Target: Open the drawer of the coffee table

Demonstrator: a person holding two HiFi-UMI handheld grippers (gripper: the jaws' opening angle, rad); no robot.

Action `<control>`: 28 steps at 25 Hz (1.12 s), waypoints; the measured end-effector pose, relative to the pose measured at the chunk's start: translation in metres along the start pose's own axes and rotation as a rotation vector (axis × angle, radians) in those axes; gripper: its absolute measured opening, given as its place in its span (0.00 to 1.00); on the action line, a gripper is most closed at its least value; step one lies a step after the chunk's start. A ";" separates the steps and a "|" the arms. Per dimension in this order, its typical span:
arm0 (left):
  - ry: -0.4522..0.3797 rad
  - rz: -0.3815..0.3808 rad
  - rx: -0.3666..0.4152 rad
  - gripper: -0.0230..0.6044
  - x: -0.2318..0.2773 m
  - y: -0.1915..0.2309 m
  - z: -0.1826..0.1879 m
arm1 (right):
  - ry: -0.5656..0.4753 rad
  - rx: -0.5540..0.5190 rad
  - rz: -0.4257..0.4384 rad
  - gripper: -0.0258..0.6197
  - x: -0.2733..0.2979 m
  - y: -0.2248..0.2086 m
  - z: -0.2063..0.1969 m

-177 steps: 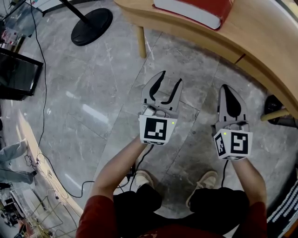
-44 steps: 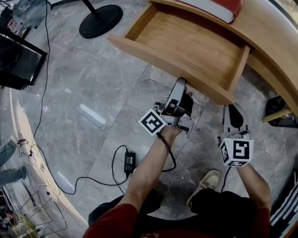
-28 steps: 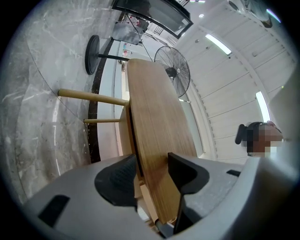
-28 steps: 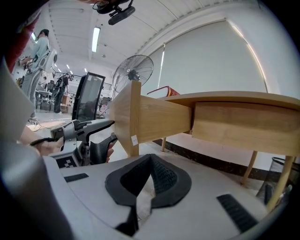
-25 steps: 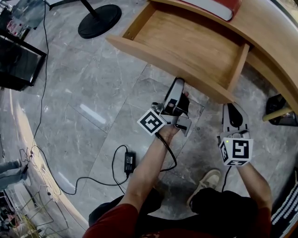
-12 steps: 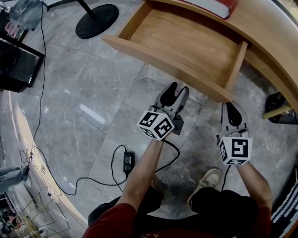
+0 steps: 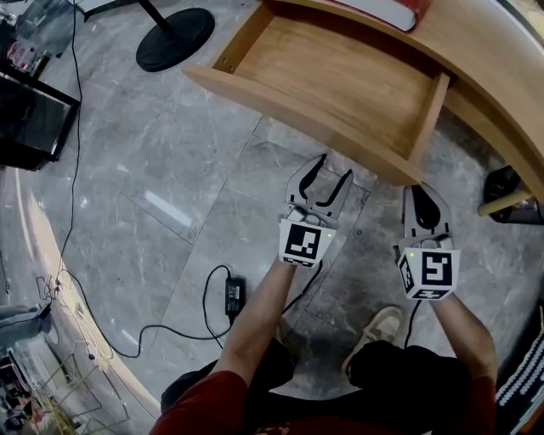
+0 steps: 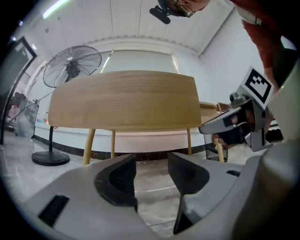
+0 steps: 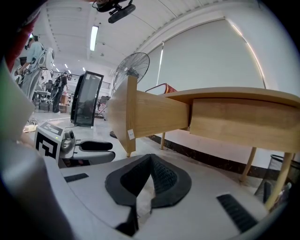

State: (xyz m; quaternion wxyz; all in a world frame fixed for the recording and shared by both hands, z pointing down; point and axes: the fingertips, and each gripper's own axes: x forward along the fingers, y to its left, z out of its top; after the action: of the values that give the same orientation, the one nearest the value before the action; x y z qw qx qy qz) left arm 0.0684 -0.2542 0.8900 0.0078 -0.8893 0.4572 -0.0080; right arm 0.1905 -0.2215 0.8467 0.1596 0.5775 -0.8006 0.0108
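The wooden drawer [image 7: 340, 81] of the coffee table [image 7: 493, 51] stands pulled far out, its inside empty. Its front panel [image 8: 123, 101] fills the left gripper view, and in the right gripper view the drawer [image 9: 150, 115] juts out sideways. My left gripper [image 7: 328, 172] is open just below the drawer front, holding nothing and not touching it. To its right my right gripper [image 7: 422, 194] hangs over the floor, shut and empty.
A red and white box [image 7: 382, 8] lies on the table top. A fan's round black base [image 7: 174, 38] stands on the marble floor at upper left, a black cabinet [image 7: 30, 119] at far left. A cable with a power brick [image 7: 234, 293] lies near my feet.
My left gripper has let go of the drawer front, drawn back, turned level and opened. The drawer, shut seven seconds ago, now stays pulled out. The right gripper has hardly moved.
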 end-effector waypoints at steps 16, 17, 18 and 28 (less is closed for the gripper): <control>0.002 -0.017 -0.013 0.37 0.003 -0.005 0.001 | 0.005 -0.004 0.003 0.03 0.001 0.000 -0.003; 0.001 -0.015 -0.017 0.35 0.003 -0.005 0.002 | 0.006 -0.004 0.003 0.03 0.001 0.000 -0.003; 0.001 -0.013 -0.021 0.35 0.003 -0.004 0.002 | 0.006 -0.005 0.003 0.03 0.001 0.000 -0.003; 0.030 0.037 0.013 0.05 0.001 -0.002 -0.005 | 0.008 -0.006 0.006 0.03 0.002 0.002 -0.005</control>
State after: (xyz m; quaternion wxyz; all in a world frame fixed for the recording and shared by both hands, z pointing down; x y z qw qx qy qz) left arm 0.0707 -0.2537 0.8953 0.0070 -0.8803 0.4738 -0.0241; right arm 0.1896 -0.2215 0.8526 0.1646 0.5745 -0.8017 0.0113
